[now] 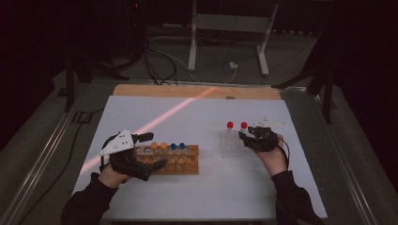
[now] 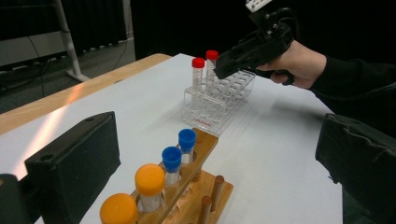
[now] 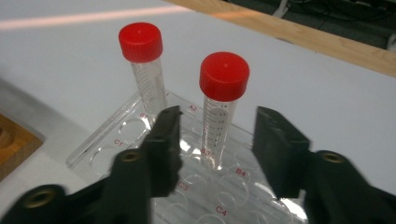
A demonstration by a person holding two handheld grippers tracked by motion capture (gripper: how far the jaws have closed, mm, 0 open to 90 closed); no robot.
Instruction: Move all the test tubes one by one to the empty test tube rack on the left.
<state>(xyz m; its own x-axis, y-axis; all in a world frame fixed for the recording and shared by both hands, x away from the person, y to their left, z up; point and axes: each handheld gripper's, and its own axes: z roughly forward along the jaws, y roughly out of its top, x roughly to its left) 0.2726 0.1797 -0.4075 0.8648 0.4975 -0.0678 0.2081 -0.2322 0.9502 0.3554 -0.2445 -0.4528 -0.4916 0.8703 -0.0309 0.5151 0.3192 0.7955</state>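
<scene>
In the right gripper view, the right gripper [image 3: 217, 154] is seen with its 2 black jaws spread wide and nothing held between them. Just past the gap stands a red-capped tube [image 3: 223, 100], upright in the clear plastic rack [image 3: 116, 133]; its clear barrel lies between the jaw tips, apart from both, with its red cap above them. Its long axis is vertical, so a grip would be taken across the barrel below the cap, and any lift would have to go straight up along that axis. A second red-capped tube [image 3: 144, 65] stands further off, to the left in that view, also upright in the same rack.

In the high view, the right gripper [image 1: 251, 136] is at the clear rack [image 1: 230, 150], so the right hand is judged the nearer to the red tubes. The left gripper [image 1: 152, 152] is held well apart from them, open and empty, its jaws either side of the wooden rack [image 1: 187, 166], where 2 orange-capped tubes [image 1: 159, 146] and 2 blue-capped tubes [image 1: 178, 146] stand upright in a row.
</scene>
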